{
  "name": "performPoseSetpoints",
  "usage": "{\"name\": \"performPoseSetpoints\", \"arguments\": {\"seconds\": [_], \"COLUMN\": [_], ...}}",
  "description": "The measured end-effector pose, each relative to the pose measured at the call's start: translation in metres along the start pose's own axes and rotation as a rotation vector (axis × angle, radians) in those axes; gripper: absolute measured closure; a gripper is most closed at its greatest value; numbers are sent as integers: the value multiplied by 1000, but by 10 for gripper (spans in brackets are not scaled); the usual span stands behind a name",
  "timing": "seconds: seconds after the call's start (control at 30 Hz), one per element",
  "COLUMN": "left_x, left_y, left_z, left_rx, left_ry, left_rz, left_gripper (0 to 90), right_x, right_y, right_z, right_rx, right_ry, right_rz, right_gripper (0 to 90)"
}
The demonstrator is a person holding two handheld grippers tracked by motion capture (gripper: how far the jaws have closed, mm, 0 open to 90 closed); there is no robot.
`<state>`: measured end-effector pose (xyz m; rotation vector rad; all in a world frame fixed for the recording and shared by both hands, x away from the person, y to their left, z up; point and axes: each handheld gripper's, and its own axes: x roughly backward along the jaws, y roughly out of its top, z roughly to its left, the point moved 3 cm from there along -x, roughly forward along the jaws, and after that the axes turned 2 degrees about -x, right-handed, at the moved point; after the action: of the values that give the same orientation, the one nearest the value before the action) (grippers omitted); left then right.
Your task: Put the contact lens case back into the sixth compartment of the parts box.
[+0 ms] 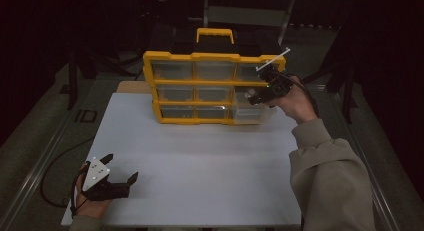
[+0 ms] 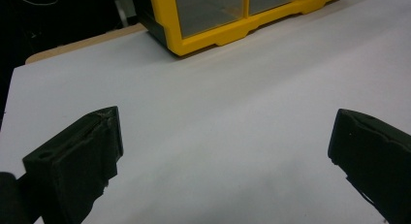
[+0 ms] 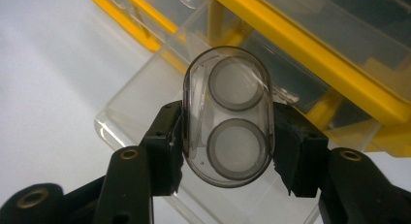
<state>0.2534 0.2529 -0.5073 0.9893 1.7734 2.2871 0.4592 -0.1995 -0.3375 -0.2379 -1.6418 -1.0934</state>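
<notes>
Clamping a clear oval capsule (image 3: 228,117) between its pads, the right claw (image 3: 228,136) hangs over the pulled-out clear drawer (image 3: 145,112) of the yellow organizer (image 1: 170,56); its contents blur. The left claw (image 1: 119,172) rests wide open, holding nothing, on the white bench (image 1: 200,156).

The left gripper (image 1: 121,170) is black, with a grey three-cornered plate (image 1: 96,173) on top dotted with small dark screws and a black cable (image 1: 50,183) trailing from it. Its blocky jaws are matte and scuffed. The right gripper (image 3: 228,142) has black arms with brass-ringed holes and ragged black pads (image 3: 291,151). The person wears a beige sleeve (image 1: 327,176) with a ribbed cuff.
</notes>
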Motion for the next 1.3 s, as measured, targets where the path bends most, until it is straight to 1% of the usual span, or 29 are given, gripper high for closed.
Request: {"name": "performPoseSetpoints", "arguments": {"seconds": [0.13,0.27,0.5,0.87,0.93,1.03,1.3], "left_x": [0,0,0,0,0,0,0], "left_y": [0,0,0,0,0,0,0], "left_z": [0,0,0,-1,-1,-1,-1], "left_rx": [-1,-1,-3,-6,-6,-6,-7], "left_ry": [-2,-1,-1,2,2,2,2], "left_rz": [2,2,3,4,4,5,6], "left_gripper": [0,0,0,0,0,0,0], "right_x": [-2,-4,-6,-8,-8,-7,-2], "right_y": [-2,-4,-7,-8,-8,-9,-9], "right_z": [-3,-3,0,0,0,0,0], "right_rx": [-9,-15,2,-3,-13,-9,-24], "right_ry": [1,9,11,10,13,2,-26], "right_rz": [9,19,41,39,29,14,-40], "right_gripper": [489,489,489,479,448,399,213]}}
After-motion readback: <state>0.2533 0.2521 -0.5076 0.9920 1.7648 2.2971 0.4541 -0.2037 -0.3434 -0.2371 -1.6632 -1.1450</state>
